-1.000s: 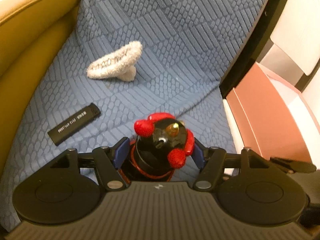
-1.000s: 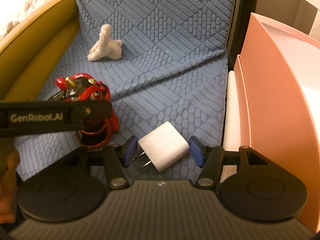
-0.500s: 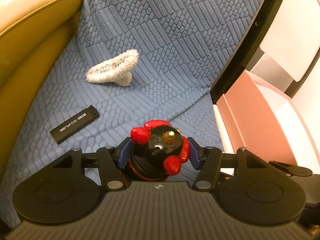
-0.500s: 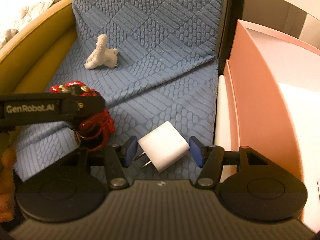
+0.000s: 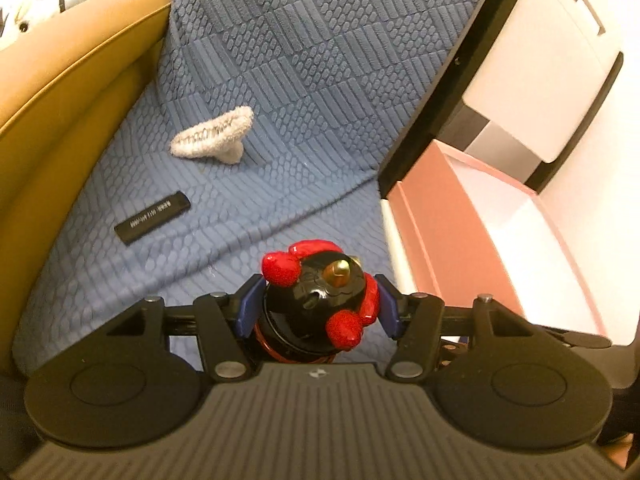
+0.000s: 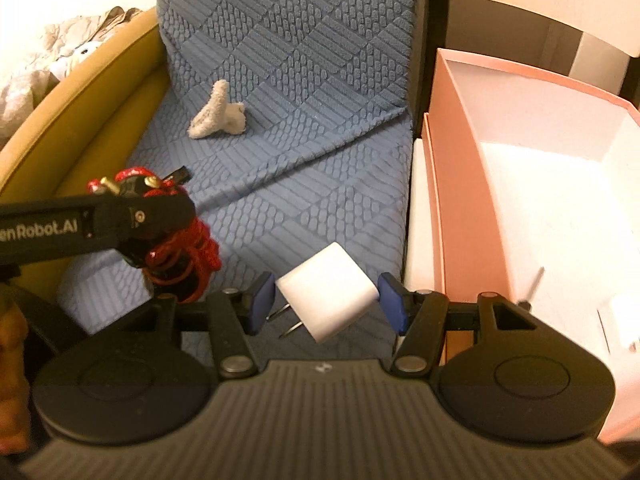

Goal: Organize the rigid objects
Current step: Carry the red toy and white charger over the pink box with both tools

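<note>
— Left gripper (image 5: 316, 308) clamps the figurine (image 5: 320, 300), right gripper (image 6: 326, 304) clamps the charger (image 6: 328, 302); both hang over the cushion (image 6: 320, 160), just beside the box (image 6: 452, 200).

— Anything in the box?

— Some small pale bits near its right edge (too blurred to name); a black stick (image 5: 152, 217) and a fuzzy clip (image 5: 214, 138) lie on the cushion, well apart from the box; I'd say early going.

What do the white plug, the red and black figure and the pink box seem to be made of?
Plug: probably hard plastic, smooth and matte, with two thin metal prongs.
Figure: likely glazed ceramic or glossy plastic; highlights shine on it, and it carries a brass-like knob.
Box: looks like cardboard, with thin flat matte walls.
</note>
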{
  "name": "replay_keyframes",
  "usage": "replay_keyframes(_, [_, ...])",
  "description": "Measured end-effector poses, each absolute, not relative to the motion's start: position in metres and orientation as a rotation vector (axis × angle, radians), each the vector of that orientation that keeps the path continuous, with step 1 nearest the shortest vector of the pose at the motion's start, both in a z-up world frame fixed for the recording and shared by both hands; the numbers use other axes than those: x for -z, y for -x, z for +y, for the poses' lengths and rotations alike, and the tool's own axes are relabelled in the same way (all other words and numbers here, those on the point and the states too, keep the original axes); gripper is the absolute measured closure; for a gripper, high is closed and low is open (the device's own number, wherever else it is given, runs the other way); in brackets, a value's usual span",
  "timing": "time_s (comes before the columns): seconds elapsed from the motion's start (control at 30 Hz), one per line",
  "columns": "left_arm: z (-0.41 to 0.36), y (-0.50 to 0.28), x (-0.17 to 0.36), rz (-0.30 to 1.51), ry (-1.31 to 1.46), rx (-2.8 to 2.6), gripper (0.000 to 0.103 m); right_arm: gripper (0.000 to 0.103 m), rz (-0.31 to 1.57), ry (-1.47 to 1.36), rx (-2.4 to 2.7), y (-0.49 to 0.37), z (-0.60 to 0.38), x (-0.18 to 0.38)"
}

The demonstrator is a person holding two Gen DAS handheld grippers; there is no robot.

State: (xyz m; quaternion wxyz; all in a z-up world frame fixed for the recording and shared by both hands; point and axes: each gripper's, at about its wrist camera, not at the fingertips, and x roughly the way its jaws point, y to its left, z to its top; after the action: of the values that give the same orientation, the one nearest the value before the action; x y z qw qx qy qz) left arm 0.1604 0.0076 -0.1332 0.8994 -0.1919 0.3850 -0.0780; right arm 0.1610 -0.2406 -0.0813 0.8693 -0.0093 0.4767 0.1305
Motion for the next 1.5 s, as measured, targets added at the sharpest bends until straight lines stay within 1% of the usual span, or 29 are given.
replay_keyframes(0.13, [0.003, -0.147, 0.118, 0.787, 0.416, 0.176, 0.04, 0.043, 0.994, 0.0, -0.261, -0.147, -0.248, 0.068])
replay_keyframes(0.37, [-0.018, -0.141, 0.078, 0.749, 0.398, 0.203, 0.04, 0.043, 0.936, -0.014, -0.242, -0.141, -0.268, 0.03])
replay_keyframes(0.8, [-0.088, -0.165, -0.002, 0.666, 0.38, 0.275, 0.04, 0.043, 0.786, -0.057, -0.215, -0.164, -0.336, -0.054])
replay_keyframes(1.03, [-0.129, -0.179, -0.033, 0.622, 0.381, 0.309, 0.04, 0.043, 0.735, -0.067, -0.201, -0.169, -0.37, -0.081])
replay_keyframes(1.13, [-0.148, -0.185, -0.039, 0.612, 0.367, 0.317, 0.04, 0.043, 0.723, -0.072, -0.186, -0.172, -0.389, -0.085])
replay_keyframes(1.27, [-0.174, -0.198, -0.031, 0.626, 0.353, 0.33, 0.04, 0.043, 0.734, -0.09, -0.159, -0.178, -0.415, -0.078])
replay_keyframes(1.5, [-0.218, -0.225, 0.008, 0.697, 0.315, 0.342, 0.04, 0.043, 0.813, -0.119, -0.111, -0.194, -0.457, -0.034])
